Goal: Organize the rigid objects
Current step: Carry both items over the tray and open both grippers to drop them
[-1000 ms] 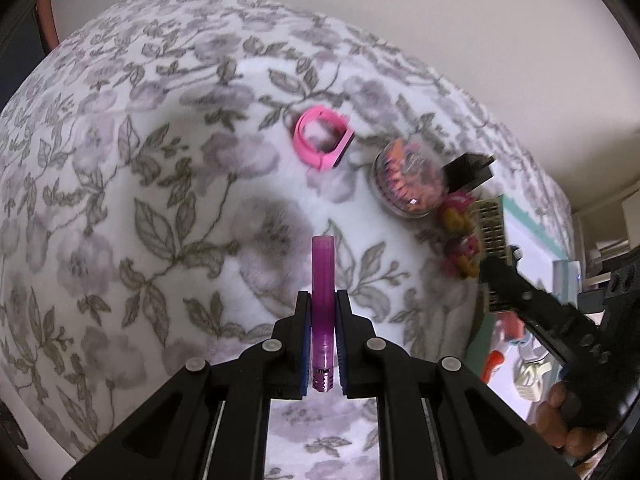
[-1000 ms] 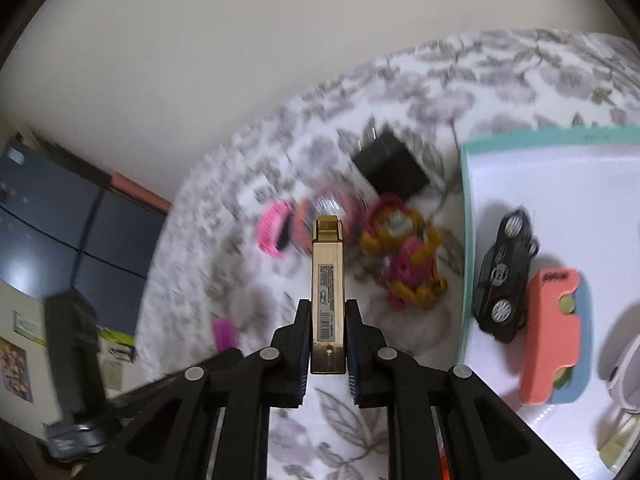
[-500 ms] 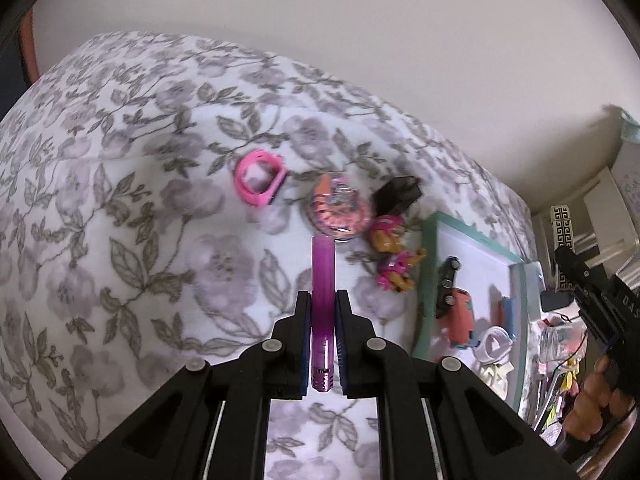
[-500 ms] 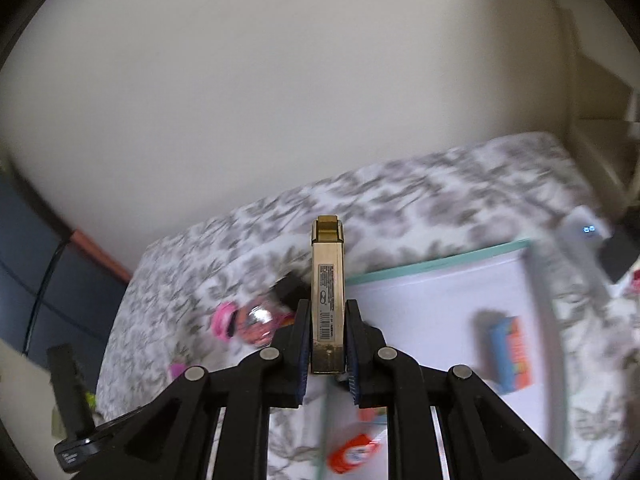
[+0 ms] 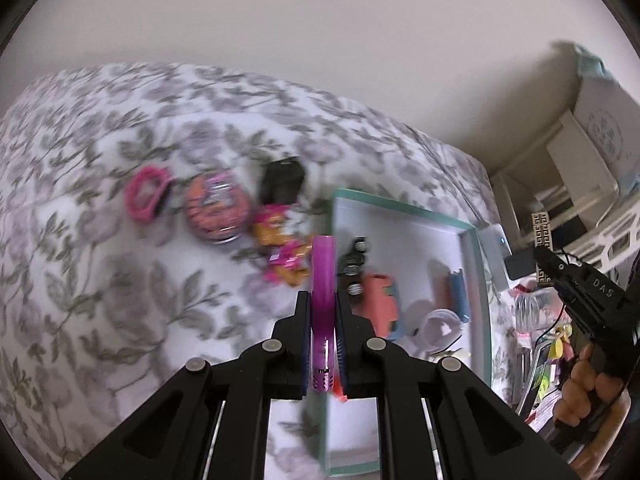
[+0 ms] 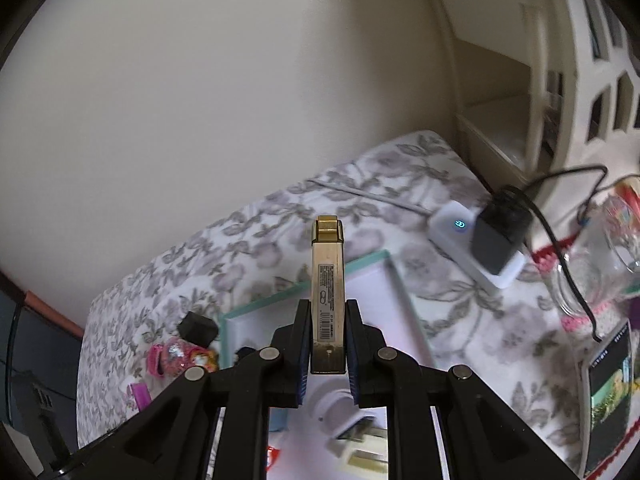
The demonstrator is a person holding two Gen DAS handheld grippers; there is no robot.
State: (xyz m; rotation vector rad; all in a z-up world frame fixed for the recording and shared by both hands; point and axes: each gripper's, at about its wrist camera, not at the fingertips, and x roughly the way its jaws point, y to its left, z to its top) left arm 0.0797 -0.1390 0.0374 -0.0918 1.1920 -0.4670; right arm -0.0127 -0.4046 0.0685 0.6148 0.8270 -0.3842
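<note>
Left claw (image 5: 324,312) is clenched on a purple tube (image 5: 322,276), gripped near its lower end with the long axis running forward between the fingers, so most of its length projects clear ahead of the claw, presumably so it can be set down tip first. Right claw (image 6: 328,336) is clenched on a gold rectangular case (image 6: 328,280), held the same way with its barcode label facing the camera. Both items are in the air above a bed with a floral cover (image 5: 100,200). In the left view the teal-rimmed tray (image 5: 476,236) lies right of centre, already holding a black toy car (image 5: 354,264), a coral piece (image 5: 378,300) and a white round item (image 5: 438,322); judged from this, the tray is the collection point. Not yet collected, on the cover left of the tray: a pink ring (image 5: 144,192), a round orange case (image 5: 218,210), a black block (image 5: 282,182) and an orange-and-pink figurine (image 5: 280,248). Compared with the earlier frames, both grips are unchanged. The left view has shifted from open cover to the tray's near corner, with the tube's tip now at the tray's left rim. The right view has swung off the loose items to the tray's far corner, a white power strip (image 6: 452,236) and shelving. Both pictures are blurred.
</note>
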